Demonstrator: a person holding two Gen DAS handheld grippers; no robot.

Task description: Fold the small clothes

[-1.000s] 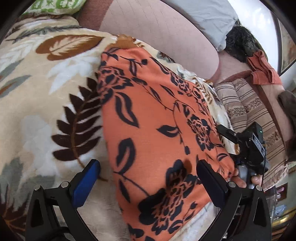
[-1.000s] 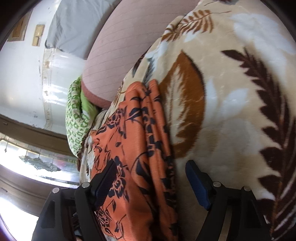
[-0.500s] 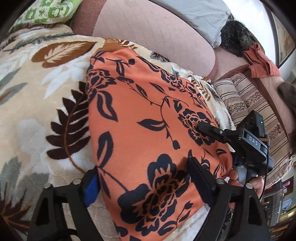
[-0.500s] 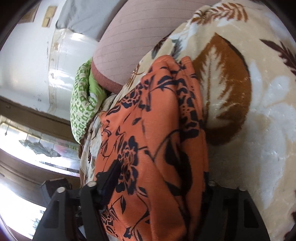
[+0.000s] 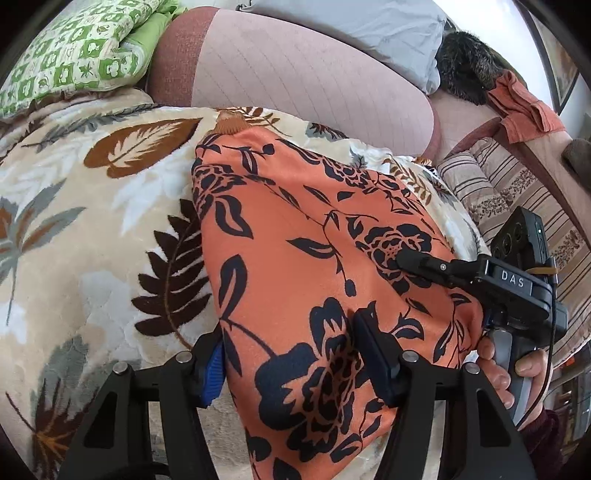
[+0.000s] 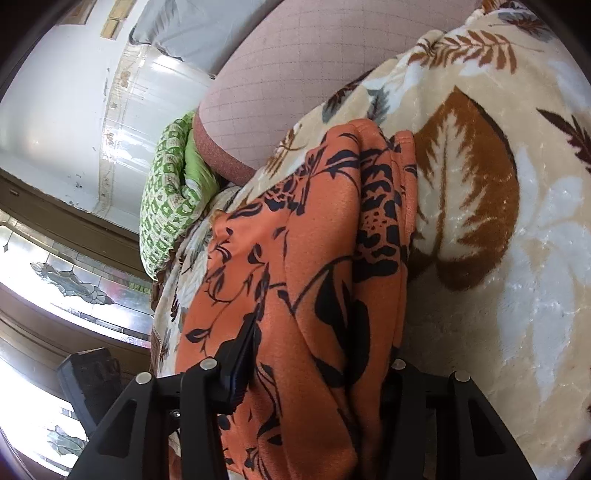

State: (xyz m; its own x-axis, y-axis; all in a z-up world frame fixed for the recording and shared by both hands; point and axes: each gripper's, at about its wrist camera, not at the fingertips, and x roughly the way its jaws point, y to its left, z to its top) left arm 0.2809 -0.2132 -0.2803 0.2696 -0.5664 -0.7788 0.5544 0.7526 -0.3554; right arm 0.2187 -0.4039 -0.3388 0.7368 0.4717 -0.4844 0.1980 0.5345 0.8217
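Observation:
An orange garment (image 5: 295,240) with a black flower print lies folded on a leaf-patterned blanket (image 5: 92,221). My left gripper (image 5: 291,343) straddles its near edge. The jaws are closing, with the cloth bunched between the blue pad and the other finger. In the right wrist view the same garment (image 6: 295,240) fills my right gripper (image 6: 321,347), whose jaws are also closing. Its right finger is hidden behind the layered fold. One finger (image 5: 417,263) of the right gripper rests on top of the cloth at the garment's right corner, and a hand (image 5: 495,365) holds the handle.
The blanket (image 6: 517,258) covers a sofa seat with a pink backrest (image 5: 295,85). A green patterned pillow (image 5: 66,55) lies at the far left and a grey pillow (image 5: 351,29) on top. To the right are a striped cushion (image 5: 498,192) and a rust cloth (image 5: 524,107).
Both grippers' jaws have narrowed around the orange garment. The right gripper slid onto its corner. The near edge now bunches up between the left fingers and sits slightly higher.

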